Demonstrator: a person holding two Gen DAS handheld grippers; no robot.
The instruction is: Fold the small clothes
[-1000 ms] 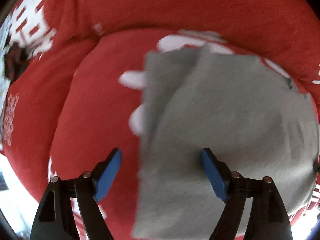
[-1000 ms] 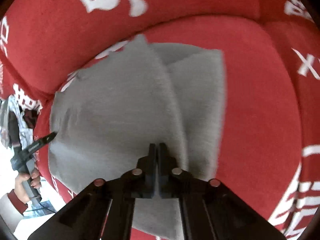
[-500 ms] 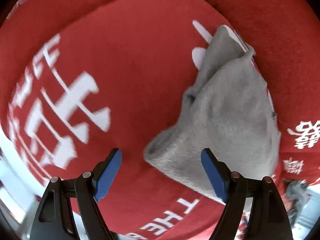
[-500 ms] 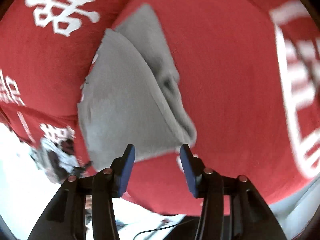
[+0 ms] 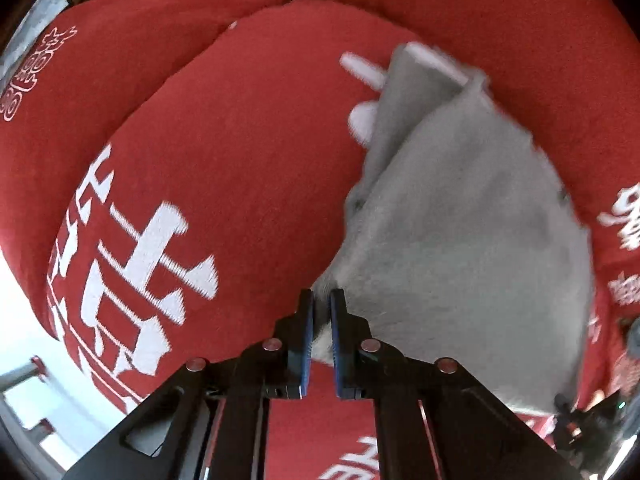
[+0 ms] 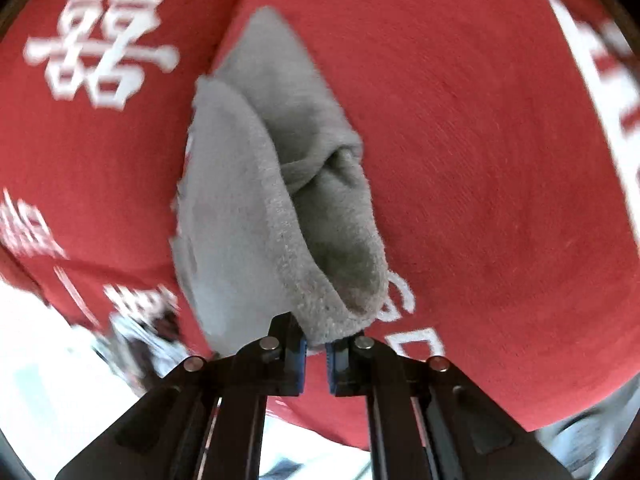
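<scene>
Both tongs pinch the grey cloth [image 5: 452, 248] — left tongs [image 5: 321, 300] clamp its near corner, right tongs [image 6: 316, 344] its folded edge (layers gaping open) — atop the red cushion [image 5: 240, 140] with white lettering.

Looking like a home living room: a plush red sofa cover with white embroidered Chinese characters [image 5: 132, 264] is spreading over rounded seat cushions and a backrest [image 5: 480, 12]. Bright daylight is showing past the cushion edge [image 6: 52, 380]. Room beyond too blurred to tell.
</scene>
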